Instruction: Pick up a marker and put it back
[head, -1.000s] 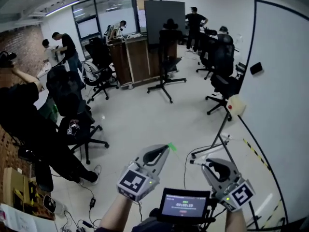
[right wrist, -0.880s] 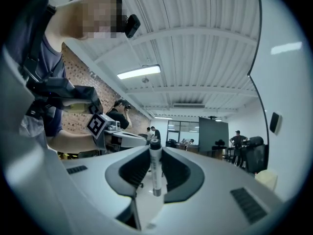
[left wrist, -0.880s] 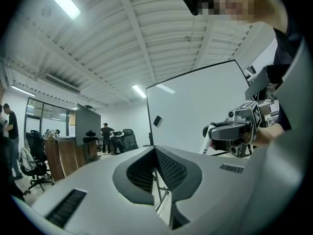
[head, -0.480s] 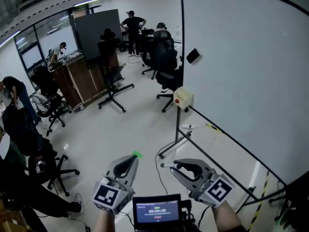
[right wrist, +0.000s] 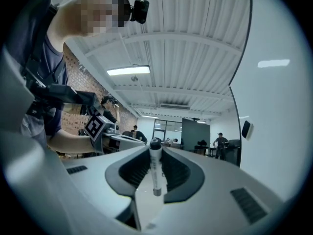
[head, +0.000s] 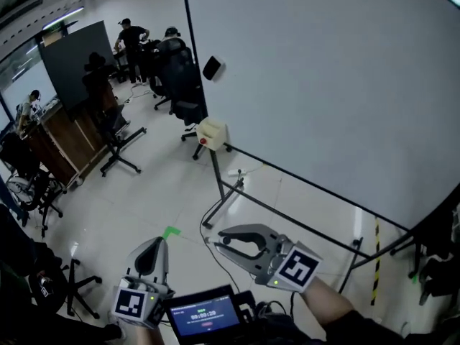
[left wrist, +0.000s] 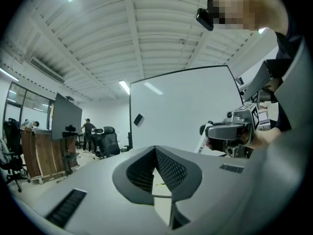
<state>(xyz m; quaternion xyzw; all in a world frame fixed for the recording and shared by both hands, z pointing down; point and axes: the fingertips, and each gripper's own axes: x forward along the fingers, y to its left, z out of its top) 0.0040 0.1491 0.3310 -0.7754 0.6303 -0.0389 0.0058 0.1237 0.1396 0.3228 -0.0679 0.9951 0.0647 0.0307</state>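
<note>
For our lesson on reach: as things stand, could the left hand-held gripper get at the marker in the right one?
Probably yes. Only open air lies between the left hand-held gripper and the marker, but its jaws are shut and the right hand-held gripper clamps the marker.

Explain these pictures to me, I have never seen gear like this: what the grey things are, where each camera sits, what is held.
No robot here: a person holds a two-jaw hand tool in each hand. The head view comes from a camera on the person's head, looking down at the left gripper and right gripper. The other two views come from cameras riding on each gripper, looking along its jaws. The right gripper is clamped on a white marker. The left gripper's jaws are together, empty. No table is in view: a large whiteboard stands ahead on the floor.
</note>
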